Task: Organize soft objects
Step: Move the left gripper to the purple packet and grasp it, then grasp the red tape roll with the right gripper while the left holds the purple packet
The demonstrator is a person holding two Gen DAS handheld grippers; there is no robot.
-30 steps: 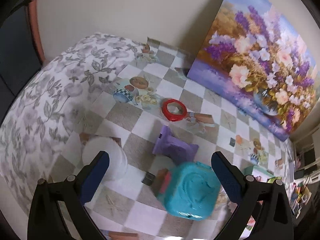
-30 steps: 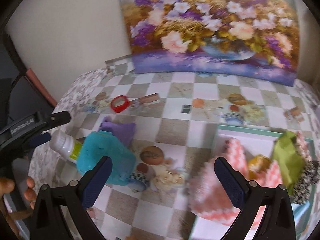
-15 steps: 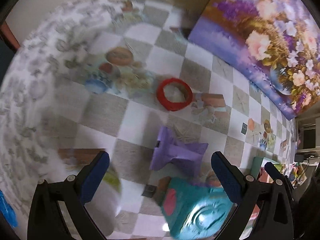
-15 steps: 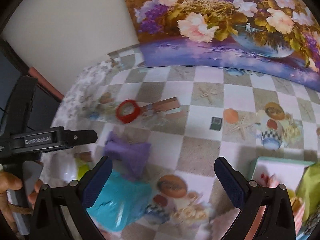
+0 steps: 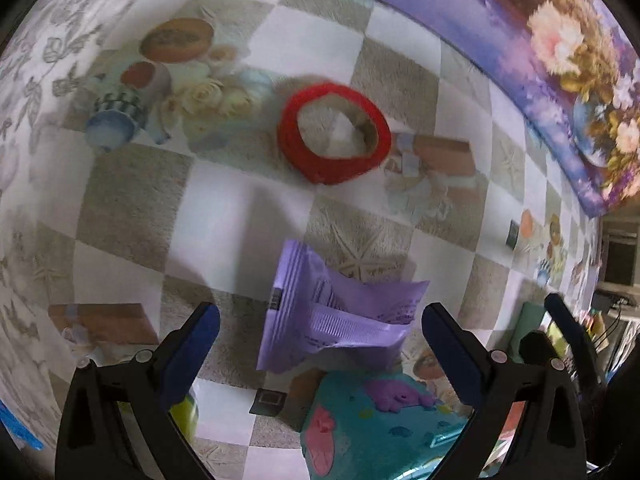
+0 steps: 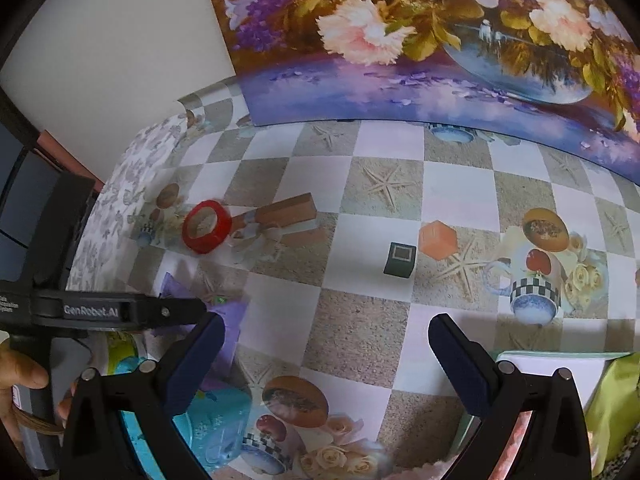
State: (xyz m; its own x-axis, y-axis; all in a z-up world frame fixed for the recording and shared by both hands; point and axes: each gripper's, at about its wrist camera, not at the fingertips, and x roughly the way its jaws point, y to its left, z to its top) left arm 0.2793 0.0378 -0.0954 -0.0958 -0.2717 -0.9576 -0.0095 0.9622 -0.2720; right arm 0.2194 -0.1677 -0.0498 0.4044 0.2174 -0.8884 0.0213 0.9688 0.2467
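Lowered since before, left tool (image 5: 320, 328) hovers spread above purple packet (image 5: 332, 320).

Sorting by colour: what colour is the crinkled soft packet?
Lilac-purple crinkled soft packet, clearest in the left wrist view.

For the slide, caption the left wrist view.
Open left tongs hover over a purple packet, red tape roll beyond.

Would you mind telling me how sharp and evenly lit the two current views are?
Left wrist view: motion-smeared, the red tape roll and purple pouch soft-edged, a shadow beside the pouch. Right wrist view: crisper, the painting sharp, straight lines bowed by the fisheye.
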